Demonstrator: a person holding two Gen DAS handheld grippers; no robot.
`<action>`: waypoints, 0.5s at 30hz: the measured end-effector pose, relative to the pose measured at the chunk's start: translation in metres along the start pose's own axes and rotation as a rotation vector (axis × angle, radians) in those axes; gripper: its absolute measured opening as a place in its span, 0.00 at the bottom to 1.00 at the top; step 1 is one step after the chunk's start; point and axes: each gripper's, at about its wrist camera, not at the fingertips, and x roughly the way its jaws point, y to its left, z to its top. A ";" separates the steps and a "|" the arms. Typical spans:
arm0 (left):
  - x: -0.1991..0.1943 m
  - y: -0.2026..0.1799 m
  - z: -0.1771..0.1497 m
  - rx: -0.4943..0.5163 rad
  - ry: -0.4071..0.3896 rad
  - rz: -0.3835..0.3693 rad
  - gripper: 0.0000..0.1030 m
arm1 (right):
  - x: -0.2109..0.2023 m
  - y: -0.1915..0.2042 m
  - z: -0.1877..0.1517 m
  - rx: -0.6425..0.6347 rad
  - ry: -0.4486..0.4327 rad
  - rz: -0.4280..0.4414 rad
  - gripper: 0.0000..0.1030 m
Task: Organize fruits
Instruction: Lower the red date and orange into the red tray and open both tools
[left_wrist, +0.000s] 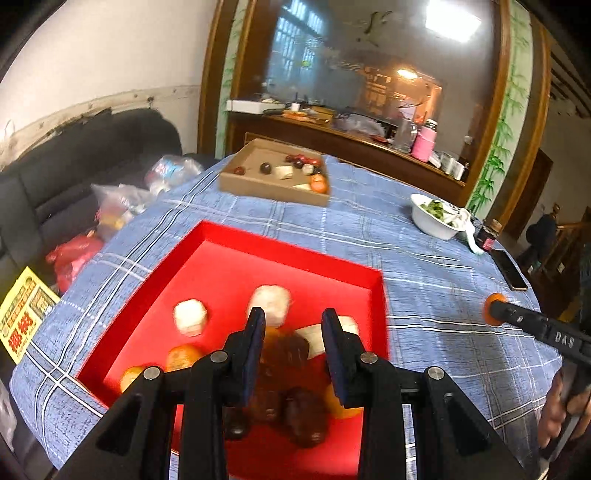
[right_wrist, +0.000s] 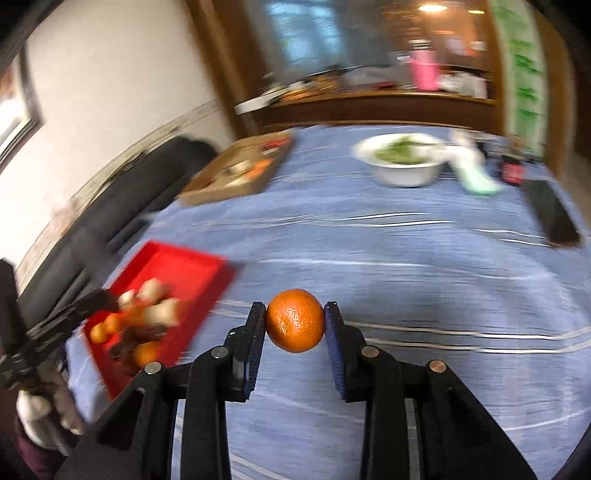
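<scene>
While both views are smeared by motion, the layout reads clearly enough to log risks.

Table: round top under a blue plaid cloth (right_wrist: 369, 236); loose fabric could drag or snag a gripper passing low.
Red tray: shallow red rectangular tray (left_wrist: 258, 240) at the near left, holding orange, dark brown and pale wrapped fruits in a heap; a dropped piece could scatter them.
Cardboard box: flat brown cardboard box (left_wrist: 273, 192) at the far side, a few fruits inside; well apart from the tray, so a long carry.
White bowl: white bowl of greens (right_wrist: 402, 173), near any rightward path; risk of a knock.
Left gripper (left_wrist: 293, 332): fingers spread, nothing between them, above the heap.
Right gripper (right_wrist: 295, 321): clamped on a round orange mandarin (right_wrist: 294, 320), held above the cloth; only the fingertips touch it, so it may roll out.
</scene>
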 end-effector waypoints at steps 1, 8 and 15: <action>0.001 0.003 0.001 -0.001 0.002 0.003 0.32 | 0.007 0.013 0.001 -0.017 0.015 0.018 0.30; 0.033 0.020 0.015 0.001 0.064 0.015 0.32 | 0.070 0.089 0.009 -0.129 0.116 0.051 0.30; 0.026 0.038 0.018 -0.064 0.034 0.007 0.38 | 0.118 0.109 0.022 -0.139 0.165 0.033 0.30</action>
